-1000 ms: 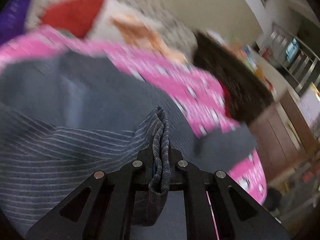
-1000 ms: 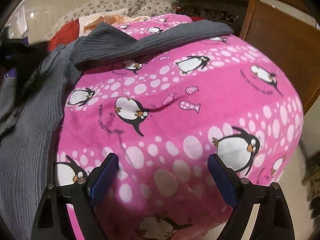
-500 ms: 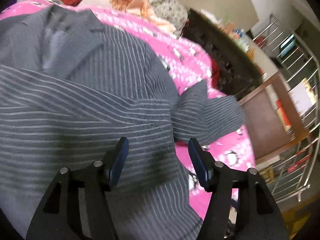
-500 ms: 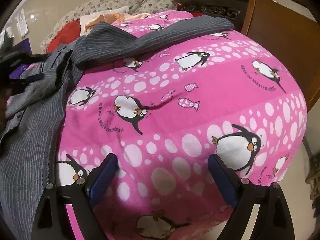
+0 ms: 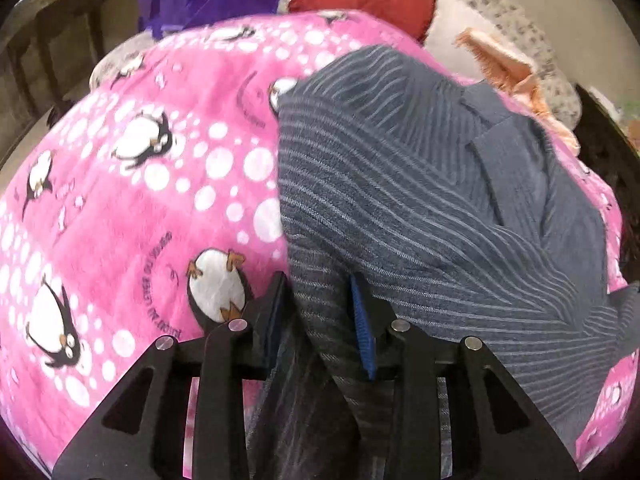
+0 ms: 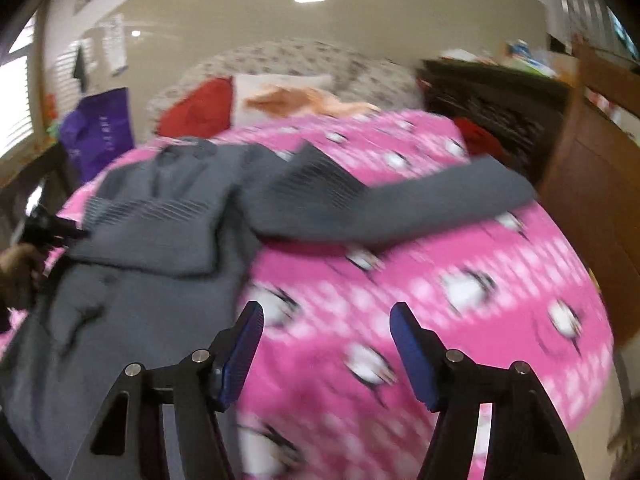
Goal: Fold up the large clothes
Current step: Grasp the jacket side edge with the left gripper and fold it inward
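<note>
A large grey striped garment (image 5: 420, 208) lies on a pink penguin-print blanket (image 5: 132, 200). My left gripper (image 5: 320, 312) has its blue-padded fingers around the garment's left edge, with a fold of cloth between them; they stand narrowly apart. In the right wrist view the garment (image 6: 160, 240) lies at the left with one sleeve (image 6: 400, 208) stretched to the right across the blanket (image 6: 440, 300). My right gripper (image 6: 326, 344) is open and empty above the blanket, right of the garment. The left gripper (image 6: 48, 230) shows at the far left edge.
A red cushion (image 6: 200, 108), a white pillow with orange cloth (image 6: 296, 96) and a purple bag (image 6: 100, 132) lie behind the blanket. A dark cabinet (image 6: 492, 100) and a wooden board (image 6: 592, 184) stand at the right.
My left gripper let go of the cloth, swung left to the garment's left edge and narrowed around a fold there. My right gripper rose and tilted up; its view is blurred.
</note>
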